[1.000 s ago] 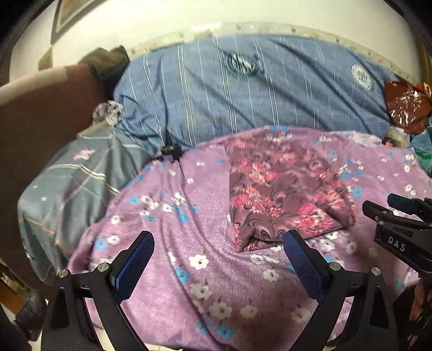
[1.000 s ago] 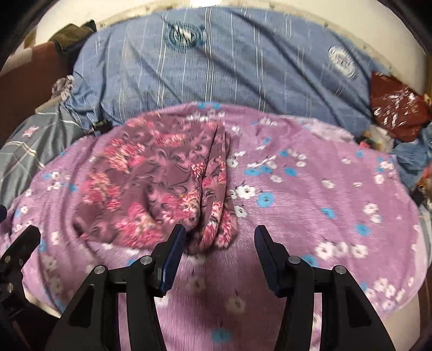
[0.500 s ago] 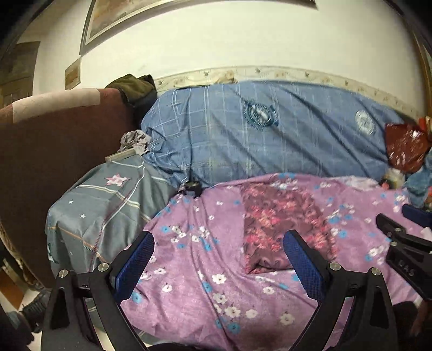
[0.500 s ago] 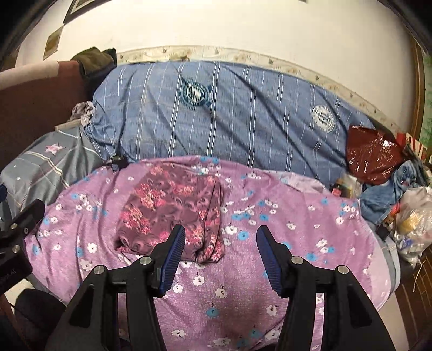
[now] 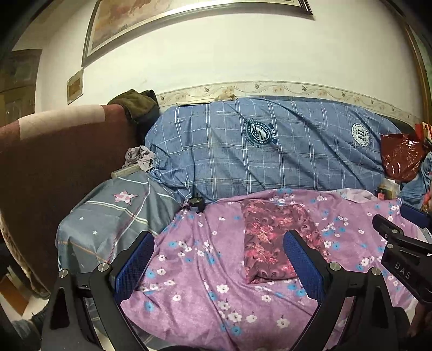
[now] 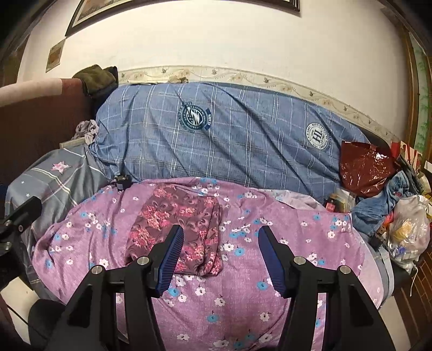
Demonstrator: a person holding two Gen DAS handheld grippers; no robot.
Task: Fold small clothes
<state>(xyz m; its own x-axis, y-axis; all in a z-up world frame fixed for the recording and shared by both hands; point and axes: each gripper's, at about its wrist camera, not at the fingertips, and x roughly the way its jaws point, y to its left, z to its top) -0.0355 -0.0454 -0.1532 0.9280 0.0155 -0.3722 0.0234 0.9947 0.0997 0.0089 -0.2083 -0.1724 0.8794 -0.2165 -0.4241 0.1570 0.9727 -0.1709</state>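
Floral garment (image 6: 175,229) lies folded on the bed (image 6: 283,270); judged light, soft, floppy, best pinched at near corners. Left gripper (image 5: 218,264) is held agape, empty; right gripper (image 6: 220,259) has just been opening, nothing between.

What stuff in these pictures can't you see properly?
- Near edge of the folded floral cloth: right wrist view, behind the right gripper.
- Painting: left wrist view, cut off by the top edge.
- White plastic bag: right wrist view, contents too jumbled to name.
- Small black object: left wrist view, too small to identify.

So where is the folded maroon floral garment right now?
The maroon floral garment lies flat on the purple flowered sheet, left of centre in the right wrist view, below the blue checked bedding.
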